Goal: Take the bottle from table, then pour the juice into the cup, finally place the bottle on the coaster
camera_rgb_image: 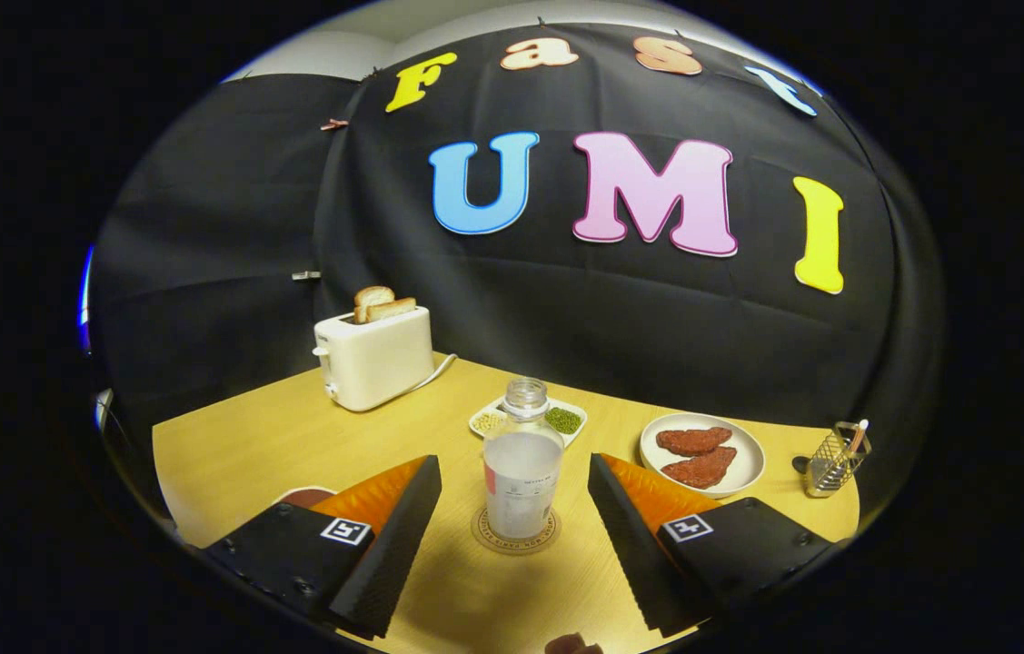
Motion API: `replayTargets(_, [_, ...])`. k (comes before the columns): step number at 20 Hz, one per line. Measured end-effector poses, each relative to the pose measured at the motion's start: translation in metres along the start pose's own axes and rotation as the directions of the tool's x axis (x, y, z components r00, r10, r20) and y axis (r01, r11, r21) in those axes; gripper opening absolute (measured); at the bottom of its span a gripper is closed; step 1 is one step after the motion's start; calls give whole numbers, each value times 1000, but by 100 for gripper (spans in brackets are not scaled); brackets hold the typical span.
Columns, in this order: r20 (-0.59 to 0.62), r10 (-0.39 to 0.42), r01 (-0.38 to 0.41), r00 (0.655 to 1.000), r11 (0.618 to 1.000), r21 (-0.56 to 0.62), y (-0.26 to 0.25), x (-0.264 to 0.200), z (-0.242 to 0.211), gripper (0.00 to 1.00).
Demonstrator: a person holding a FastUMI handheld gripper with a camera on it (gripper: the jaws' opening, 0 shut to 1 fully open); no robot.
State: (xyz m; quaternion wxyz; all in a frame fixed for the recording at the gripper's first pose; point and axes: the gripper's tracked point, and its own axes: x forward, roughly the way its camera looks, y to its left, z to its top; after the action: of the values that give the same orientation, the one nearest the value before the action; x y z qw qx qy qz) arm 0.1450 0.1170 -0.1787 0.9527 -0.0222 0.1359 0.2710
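Left finger hides most of a dark-red object (304, 496).

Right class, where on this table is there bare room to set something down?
Bare wood lies between the toaster and the left finger, and between the open fingers in front of the bottle on its coaster. It is crowded behind the bottle: divided dish, plate, wire holder.

A staged kitchen set in a recording booth: black cloth wall, wooden worktop (293, 445) with toaster (375, 359) holding bread, plate (702, 454) of meat patties, utensil holder (836, 459).
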Motion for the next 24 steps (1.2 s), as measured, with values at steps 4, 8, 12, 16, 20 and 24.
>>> replayTargets(4, [66, -38, 38, 997, 999, 8, -6, -45, 39, 97])
replayTargets(8, [121, -124, 124, 985, 992, 6, -32, -90, 75, 98])
replayTargets(12, [159, -231, 228, 960, 973, 36, -58, -134, 111, 97])
replayTargets(16, [201, -366, 351, 909, 930, 110, -64, -168, 152, 97])
replayTargets(20, [231, -426, 405, 875, 904, 135, -56, -182, 175, 97])
replayTargets(24, [252, -487, 465, 836, 874, 143, -49, -208, 177, 97])
